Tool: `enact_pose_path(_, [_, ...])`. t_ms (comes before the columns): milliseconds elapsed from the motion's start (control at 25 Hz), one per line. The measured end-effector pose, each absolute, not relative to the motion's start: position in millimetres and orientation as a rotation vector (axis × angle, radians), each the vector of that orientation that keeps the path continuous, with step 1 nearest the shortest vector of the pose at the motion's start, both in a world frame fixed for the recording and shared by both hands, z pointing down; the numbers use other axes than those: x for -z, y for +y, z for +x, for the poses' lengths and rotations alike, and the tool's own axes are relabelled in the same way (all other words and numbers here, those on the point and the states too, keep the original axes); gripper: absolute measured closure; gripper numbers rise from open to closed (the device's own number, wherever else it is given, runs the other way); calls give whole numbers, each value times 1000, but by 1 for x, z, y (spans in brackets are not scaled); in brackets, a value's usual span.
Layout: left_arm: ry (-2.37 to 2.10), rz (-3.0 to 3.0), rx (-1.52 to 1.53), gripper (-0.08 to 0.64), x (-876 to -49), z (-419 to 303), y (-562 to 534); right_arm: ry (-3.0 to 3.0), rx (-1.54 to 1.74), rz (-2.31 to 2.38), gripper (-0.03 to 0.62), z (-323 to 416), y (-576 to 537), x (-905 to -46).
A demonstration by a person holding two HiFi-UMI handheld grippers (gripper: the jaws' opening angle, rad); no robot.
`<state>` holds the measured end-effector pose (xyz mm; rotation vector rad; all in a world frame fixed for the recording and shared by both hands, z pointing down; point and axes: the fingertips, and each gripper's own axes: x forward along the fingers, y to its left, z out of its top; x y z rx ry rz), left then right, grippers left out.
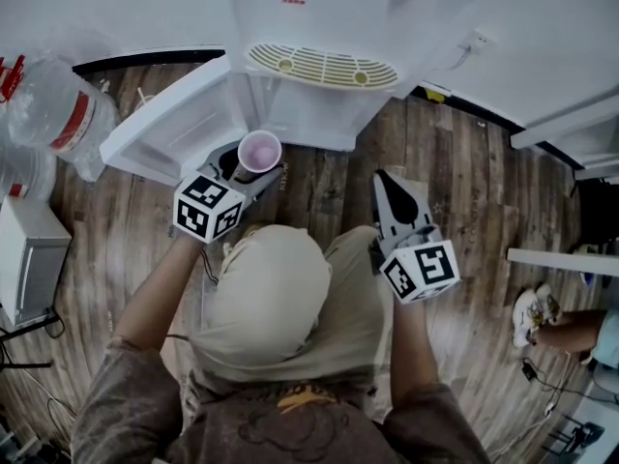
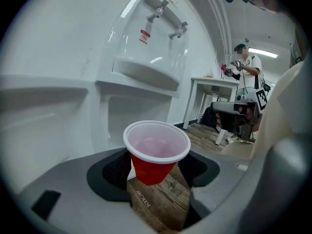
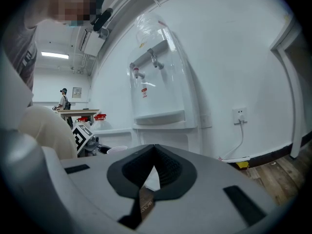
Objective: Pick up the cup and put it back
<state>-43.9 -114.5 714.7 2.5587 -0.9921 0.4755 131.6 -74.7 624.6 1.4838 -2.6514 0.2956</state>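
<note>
Room: wood-plank floor, dark-grained, running up to a plain white wall with black skirting at the bottom. White water dispenser stands against the wall, two taps up top, drip grille below, and its lower cabinet door is swung open to the left in the head view. Big clear water jugs w/ red labels sit on the floor left of the door. A white boxy unit is further left (can't tell what it is). White table stands further down the room, a person standing by it. Wall socket right of the dispenser, white cable hanging from it.

Operator is crouched in front of the dispenser, knees over the floor, one gripper in each hand.

Left gripper: jaws fairly wide, pads pressed on either side of the cup. The cup is off the floor, planks visible under its base. It is just in front of the open lower compartment, beside the door's inner edge.

Cup: red outside, white rim and inside, looks empty. Upright, mouth up, base down, long axis approx vertical, widening toward the rim. Grip sits on the red body below the rim.

Right gripper: jaws closed, tips meeting, nothing between them. Held near level to the right of the cup and well apart from it, pointing at the dispenser's base.
</note>
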Motion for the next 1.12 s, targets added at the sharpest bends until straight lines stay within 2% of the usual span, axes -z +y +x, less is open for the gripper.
enact_pose_path(1120, [-987,2568,-497,262,-824,11,-224,-2613,-305,1563,591,139,-78,-624])
